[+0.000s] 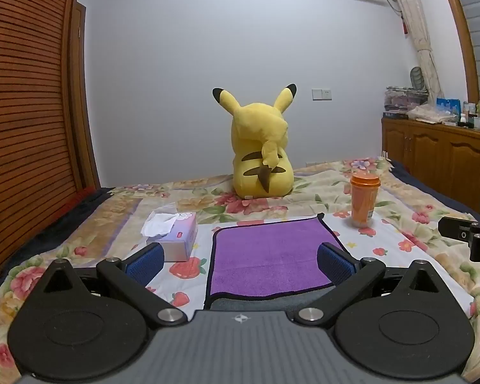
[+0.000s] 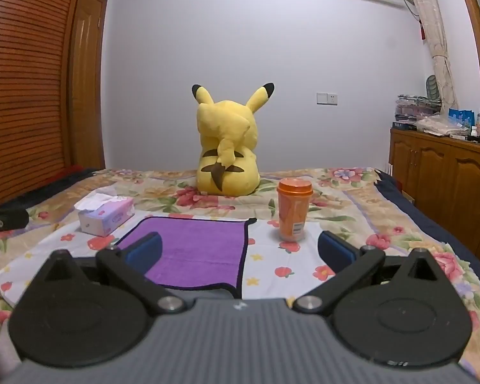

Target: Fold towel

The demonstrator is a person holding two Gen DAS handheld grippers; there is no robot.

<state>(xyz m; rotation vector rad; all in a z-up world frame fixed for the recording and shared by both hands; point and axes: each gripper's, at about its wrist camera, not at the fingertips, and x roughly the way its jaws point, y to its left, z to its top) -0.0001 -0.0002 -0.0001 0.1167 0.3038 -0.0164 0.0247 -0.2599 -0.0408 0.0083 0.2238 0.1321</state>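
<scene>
A purple towel [image 1: 272, 256] with a dark hem lies flat on the flowered bedspread; it also shows in the right wrist view [image 2: 198, 249]. My left gripper [image 1: 240, 262] is open, its blue pads wide apart, held just above the towel's near edge. My right gripper [image 2: 240, 249] is open and empty, over the towel's near right corner and the sheet beside it. Part of the right gripper [image 1: 464, 236] shows at the right edge of the left wrist view.
A tissue box [image 1: 172, 236] sits left of the towel. An orange cup [image 1: 363, 200] with a lid stands to its right. A yellow plush toy [image 1: 262, 153] sits behind. A wooden cabinet [image 2: 448, 172] stands right of the bed.
</scene>
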